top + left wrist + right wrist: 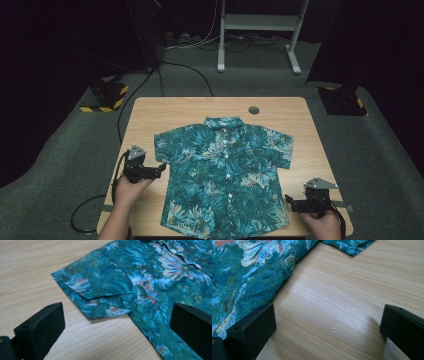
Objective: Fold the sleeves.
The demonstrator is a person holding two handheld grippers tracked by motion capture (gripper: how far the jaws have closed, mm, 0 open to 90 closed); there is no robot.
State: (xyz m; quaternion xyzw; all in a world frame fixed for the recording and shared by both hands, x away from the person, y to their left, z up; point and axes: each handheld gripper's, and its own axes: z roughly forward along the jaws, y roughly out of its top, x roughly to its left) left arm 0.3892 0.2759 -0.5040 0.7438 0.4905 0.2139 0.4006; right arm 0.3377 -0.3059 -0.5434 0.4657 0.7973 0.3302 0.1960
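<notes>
Where the high view's lower edge is met by two hands, the right gripper (pixel 291 201) is held at lower right with jaws spread wide and empty, just beside the hem of the shirt (pixel 223 172). The left gripper (pixel 161 168) is held at left centre, equally wide and empty, beside the sleeve (pixel 100 290). The shirt is spread flat across the table (pixel 175 110), its collar toward the upper frame.

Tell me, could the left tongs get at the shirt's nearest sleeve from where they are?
Probably yes. The left tongs are open, pointing at the shirt's sleeve, which lies flat on the table just ahead with bare wood between.
</notes>
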